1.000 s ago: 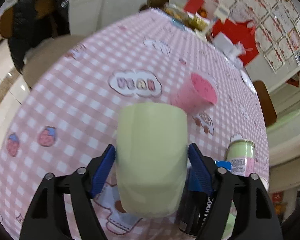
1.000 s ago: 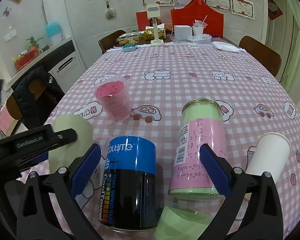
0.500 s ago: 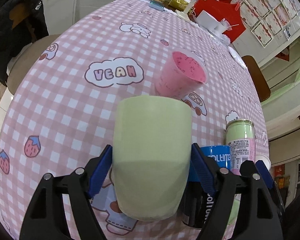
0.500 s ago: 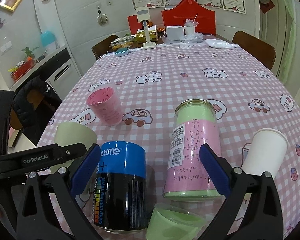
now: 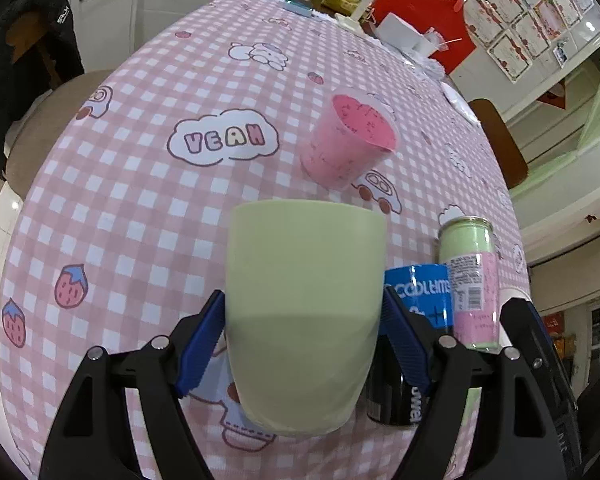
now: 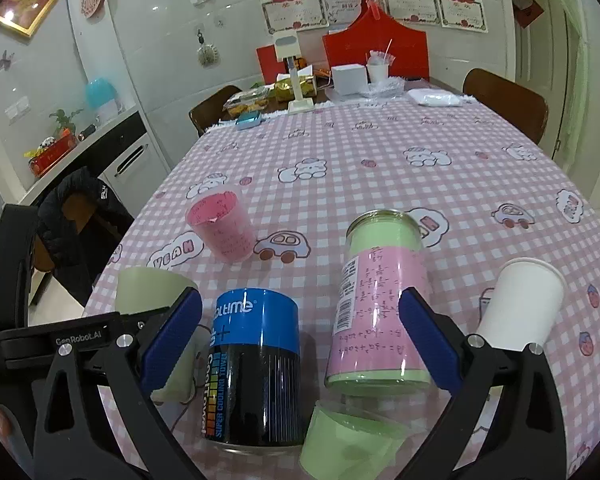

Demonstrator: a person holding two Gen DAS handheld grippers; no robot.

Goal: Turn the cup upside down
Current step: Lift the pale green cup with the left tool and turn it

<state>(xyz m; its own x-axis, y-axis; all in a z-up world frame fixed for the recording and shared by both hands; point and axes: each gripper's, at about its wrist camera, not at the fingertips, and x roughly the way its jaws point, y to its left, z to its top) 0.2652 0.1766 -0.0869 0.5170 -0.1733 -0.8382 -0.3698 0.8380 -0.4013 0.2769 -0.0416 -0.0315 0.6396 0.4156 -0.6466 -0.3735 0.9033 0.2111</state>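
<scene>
A pale green cup is clamped between the blue pads of my left gripper, wide end up and narrow end down, above the pink checked tablecloth. It also shows at the left of the right wrist view, where I cannot tell whether it touches the table. My right gripper is open and empty, its fingers spread around a blue-and-black can and a pink-and-green can.
A pink cup stands beyond the green cup. A white paper cup stands at the right. A green piece lies in front of the cans. Chairs and clutter line the table's far end.
The left gripper has swung so the green cup's wide end points more upward and the view looks farther across the table. The right gripper has barely moved.
</scene>
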